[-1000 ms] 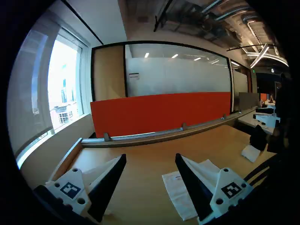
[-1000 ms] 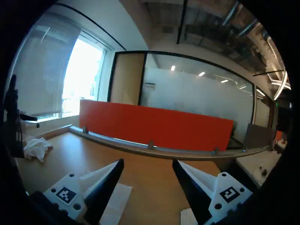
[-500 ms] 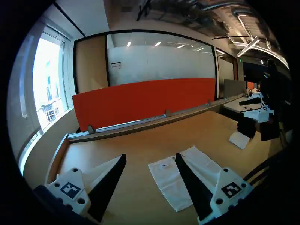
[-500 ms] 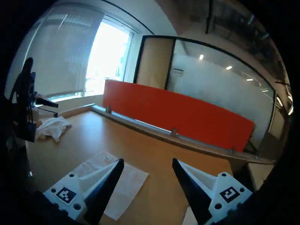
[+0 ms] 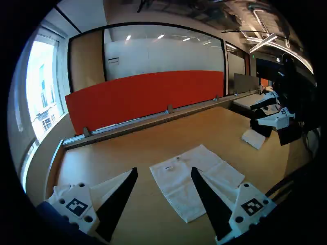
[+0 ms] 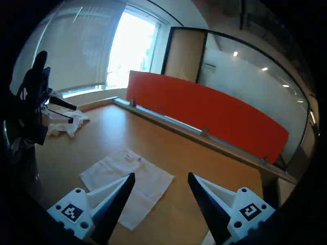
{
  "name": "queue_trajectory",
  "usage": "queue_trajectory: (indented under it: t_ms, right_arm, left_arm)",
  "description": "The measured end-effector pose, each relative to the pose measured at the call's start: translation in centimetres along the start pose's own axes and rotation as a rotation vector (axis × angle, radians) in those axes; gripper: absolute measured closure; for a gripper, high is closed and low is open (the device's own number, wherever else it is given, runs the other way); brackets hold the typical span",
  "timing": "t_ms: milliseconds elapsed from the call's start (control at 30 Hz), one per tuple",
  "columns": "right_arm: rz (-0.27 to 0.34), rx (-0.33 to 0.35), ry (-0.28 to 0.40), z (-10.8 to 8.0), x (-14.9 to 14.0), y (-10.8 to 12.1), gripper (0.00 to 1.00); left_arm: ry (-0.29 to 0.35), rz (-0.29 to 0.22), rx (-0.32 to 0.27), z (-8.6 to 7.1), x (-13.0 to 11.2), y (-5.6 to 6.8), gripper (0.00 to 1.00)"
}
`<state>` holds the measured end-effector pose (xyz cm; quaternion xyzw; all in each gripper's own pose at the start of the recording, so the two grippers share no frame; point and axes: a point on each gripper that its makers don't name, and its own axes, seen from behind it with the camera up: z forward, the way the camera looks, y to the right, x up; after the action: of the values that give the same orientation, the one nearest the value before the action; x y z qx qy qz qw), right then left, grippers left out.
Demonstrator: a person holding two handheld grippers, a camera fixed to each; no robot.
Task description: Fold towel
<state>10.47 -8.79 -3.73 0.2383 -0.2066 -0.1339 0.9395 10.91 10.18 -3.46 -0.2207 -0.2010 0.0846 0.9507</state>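
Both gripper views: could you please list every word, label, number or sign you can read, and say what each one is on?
No text here is readable.
The tag on the towel: too small to read.
The sign on the far wall: blurred.
The square markers on the left gripper and the right gripper: patterns only, no letters.

Your left gripper [image 5: 163, 168] has a finger [image 5: 205, 201] covering part of the towel [image 5: 180, 187], and the tag [image 5: 168, 168] is too tiny to read.
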Motion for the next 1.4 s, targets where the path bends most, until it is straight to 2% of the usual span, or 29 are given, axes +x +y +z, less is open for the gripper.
queue_trajectory:
  t_ms: [200,467,767,1067,1400]
  right_arm:
    - [0.007,0.016,-0.018,0.8,-2.0,-1.0,0.0]
    - [0.015,0.04,-0.051,1.9,-5.3,-2.5,0.0]
    - [0.0,0.061,-0.092,3.5,-9.2,-3.9,0.0]
    - [0.015,0.088,-0.153,4.8,-13.5,-5.5,0.0]
    - [-0.003,0.13,-0.228,5.7,-17.6,-7.2,0.0]
  left_arm:
    - [-0.023,0.015,-0.012,0.7,-2.0,1.0,0.03]
    - [-0.066,0.009,-0.034,1.7,-5.3,2.5,0.03]
    - [-0.126,0.009,-0.049,3.0,-9.7,3.5,0.03]
    - [-0.197,-0.001,-0.075,4.4,-14.2,4.6,0.03]
    - [-0.286,0.0,-0.128,5.5,-18.1,5.6,0.03]
